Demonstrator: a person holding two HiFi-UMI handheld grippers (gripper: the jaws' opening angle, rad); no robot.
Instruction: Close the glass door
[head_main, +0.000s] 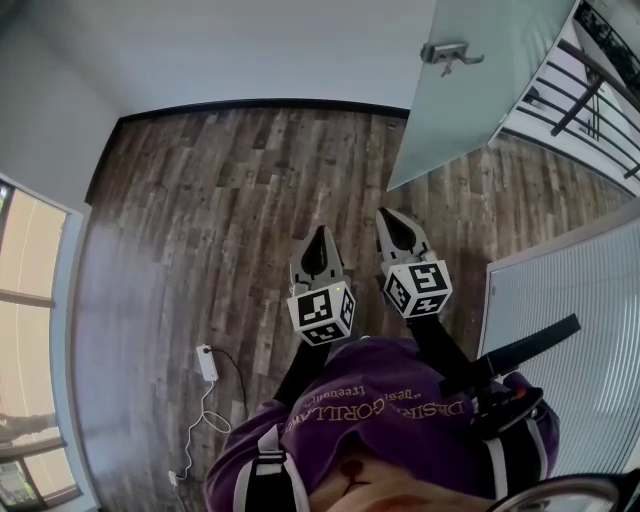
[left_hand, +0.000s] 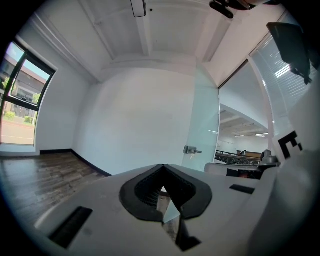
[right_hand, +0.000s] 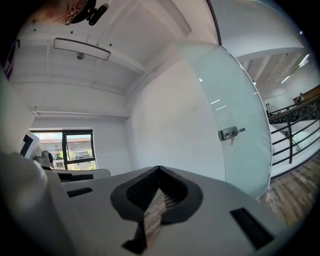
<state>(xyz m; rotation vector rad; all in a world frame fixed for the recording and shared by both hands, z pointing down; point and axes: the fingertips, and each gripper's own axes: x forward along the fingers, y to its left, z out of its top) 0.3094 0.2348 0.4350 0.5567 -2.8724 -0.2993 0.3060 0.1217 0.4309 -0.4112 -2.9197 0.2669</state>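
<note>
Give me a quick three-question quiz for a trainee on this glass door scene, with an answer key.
1. True or false: the left gripper touches the glass door.
2. What lies on the wood floor? A) white power strip B) broom C) box
3. Are the fingers of the right gripper apart or together?
Key: 1 false, it is short of the door; 2 A; 3 together, holding nothing.
</note>
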